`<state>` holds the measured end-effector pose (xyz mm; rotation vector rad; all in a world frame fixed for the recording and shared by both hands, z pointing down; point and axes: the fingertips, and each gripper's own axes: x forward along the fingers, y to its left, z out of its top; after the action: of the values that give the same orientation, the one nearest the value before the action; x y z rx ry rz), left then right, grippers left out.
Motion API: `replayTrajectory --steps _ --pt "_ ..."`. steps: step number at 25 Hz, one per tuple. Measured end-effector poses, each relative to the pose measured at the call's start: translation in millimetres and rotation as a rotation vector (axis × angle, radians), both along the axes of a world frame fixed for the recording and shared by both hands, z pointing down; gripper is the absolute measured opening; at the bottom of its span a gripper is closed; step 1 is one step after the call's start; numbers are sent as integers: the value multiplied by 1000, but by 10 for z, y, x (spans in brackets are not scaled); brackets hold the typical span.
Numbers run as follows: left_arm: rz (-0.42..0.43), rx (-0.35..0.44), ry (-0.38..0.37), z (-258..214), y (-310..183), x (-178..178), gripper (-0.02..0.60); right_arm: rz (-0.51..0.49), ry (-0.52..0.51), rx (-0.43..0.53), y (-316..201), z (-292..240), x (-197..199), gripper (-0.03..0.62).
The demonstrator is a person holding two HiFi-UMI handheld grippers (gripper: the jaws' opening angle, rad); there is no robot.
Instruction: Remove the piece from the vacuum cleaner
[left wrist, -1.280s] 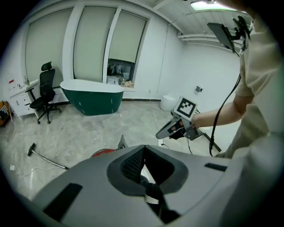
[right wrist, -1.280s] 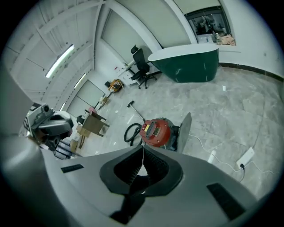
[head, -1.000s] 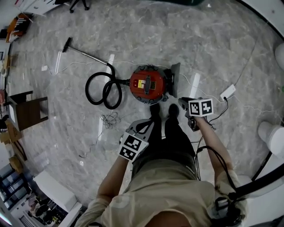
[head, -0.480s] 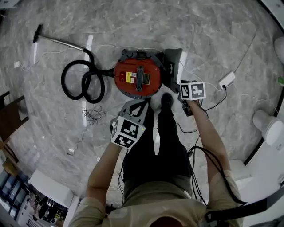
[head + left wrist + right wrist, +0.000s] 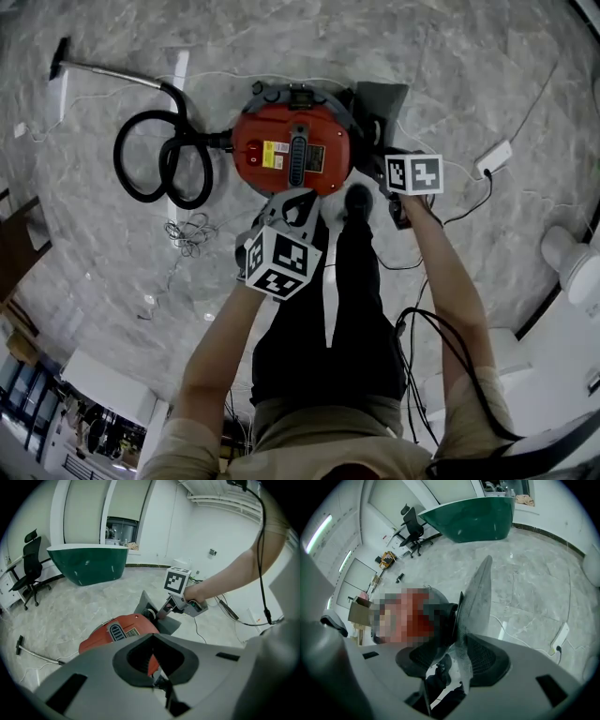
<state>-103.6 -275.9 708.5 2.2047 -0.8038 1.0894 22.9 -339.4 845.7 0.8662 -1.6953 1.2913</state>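
**Head view:** The vacuum cleaner (image 5: 292,150) sits on the floor (image 5: 450,56) at my feet, with its hose (image 5: 155,173) looped off to the picture's left. The piece I want is a flat grey panel (image 5: 382,101), standing against the far right side of the red body. My left claw (image 5: 298,199) hangs over the body's near rim. My right claw (image 5: 380,167) is down beside the panel.

**Left gripper view:** My left claw's jaws are together with nothing in them, and the red body shows just past the tips. The panel leans up behind the body, with the right claw at it.

**Right gripper view:** My right claw has just been opening and stands wide. The panel runs edge-on through the gap, and I see neither pad pressing it. Its long axis rises out of the gap, tilted to the picture's right, with the thin edge toward me.

I judge this to be the reach, with the grip not yet made. Next I should close the right claw squarely on that thin edge, low near the body. Then I pull along the panel's length, away from the vacuum, while the left claw braces the red shell so it cannot roll.
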Motion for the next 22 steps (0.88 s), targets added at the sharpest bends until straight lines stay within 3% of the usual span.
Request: replayTrajectory --steps 5,8,14,22 --pt "6 1 -20 192 -48 28 -5 24 51 17 -149 169 59 176" --pt "15 -2 -47 306 -33 10 -5 -46 87 17 -94 203 84 169" --pt "39 -14 -74 460 -24 24 -5 -118 120 37 -64 270 159 66" --pt "47 -43 -107 656 61 -37 -5 -170 138 72 -57 299 179 52"
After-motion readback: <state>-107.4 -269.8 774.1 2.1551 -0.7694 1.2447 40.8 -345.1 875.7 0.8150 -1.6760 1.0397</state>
